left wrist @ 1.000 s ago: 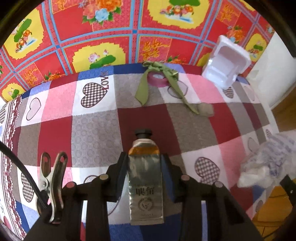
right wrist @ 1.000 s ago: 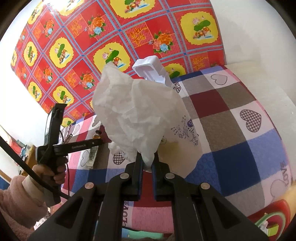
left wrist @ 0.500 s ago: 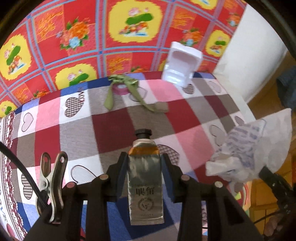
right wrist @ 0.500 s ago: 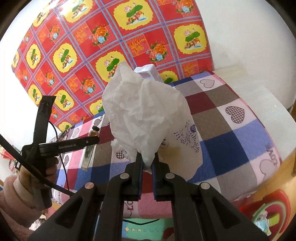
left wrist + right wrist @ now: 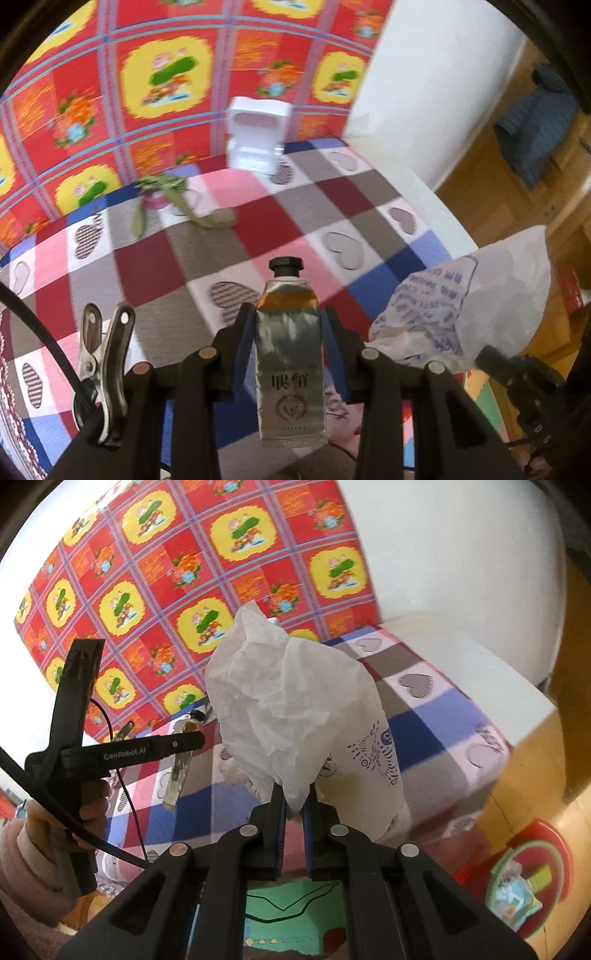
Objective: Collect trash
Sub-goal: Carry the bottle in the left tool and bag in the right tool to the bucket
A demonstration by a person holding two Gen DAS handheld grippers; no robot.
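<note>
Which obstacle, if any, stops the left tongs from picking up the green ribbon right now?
Probably not able yet: the left tongs are already shut on the silver tube, leaving no free grip. The green ribbon lies in the open on the checked cloth, otherwise unblocked.

1. The left tool [image 5: 289,325] holds a flattened metal tube with a black cap [image 5: 290,354] above the bench covered by a checked heart-print cloth [image 5: 147,266].
2. A white moulded foam tray [image 5: 256,138] stands at the bench's far edge against the floral patterned wall covering [image 5: 110,92].
3. A green ribbon bow [image 5: 166,195] lies left of that tray.
4. The right tool [image 5: 293,805] holds a crumpled white plastic bag [image 5: 291,716], right of the tube.
</note>
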